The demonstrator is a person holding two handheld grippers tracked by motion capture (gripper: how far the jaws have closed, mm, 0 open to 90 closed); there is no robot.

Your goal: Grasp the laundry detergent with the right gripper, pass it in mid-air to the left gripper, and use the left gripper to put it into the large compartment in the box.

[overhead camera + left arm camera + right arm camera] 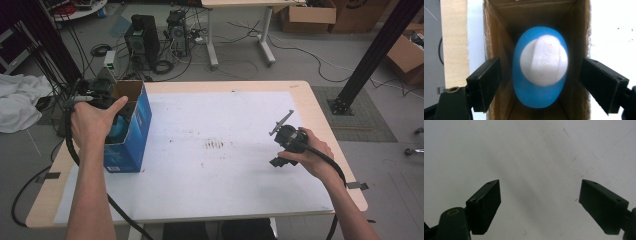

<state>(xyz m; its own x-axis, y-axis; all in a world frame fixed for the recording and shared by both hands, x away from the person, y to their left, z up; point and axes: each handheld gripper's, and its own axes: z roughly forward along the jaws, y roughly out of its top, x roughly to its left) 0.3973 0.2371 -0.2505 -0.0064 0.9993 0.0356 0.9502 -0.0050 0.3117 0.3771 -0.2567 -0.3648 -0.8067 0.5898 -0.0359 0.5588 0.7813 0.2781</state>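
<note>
We log a smooth blue bottle [540, 75] with a round white cap [544, 63], standing inside an open blue cardboard box [131, 131] at the table's [310, 100] left edge, directly between our left gripper's [541, 83] spread jaws, untouched. Our right gripper [540, 205], jaws released wide, hangs over the scuffed white mat [220, 165], well apart from the box.

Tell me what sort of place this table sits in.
Probably a lab or workshop: computer towers and loose cables sit on the floor, cardboard boxes are stacked behind, and a black metal frame post stands beside the table.
</note>
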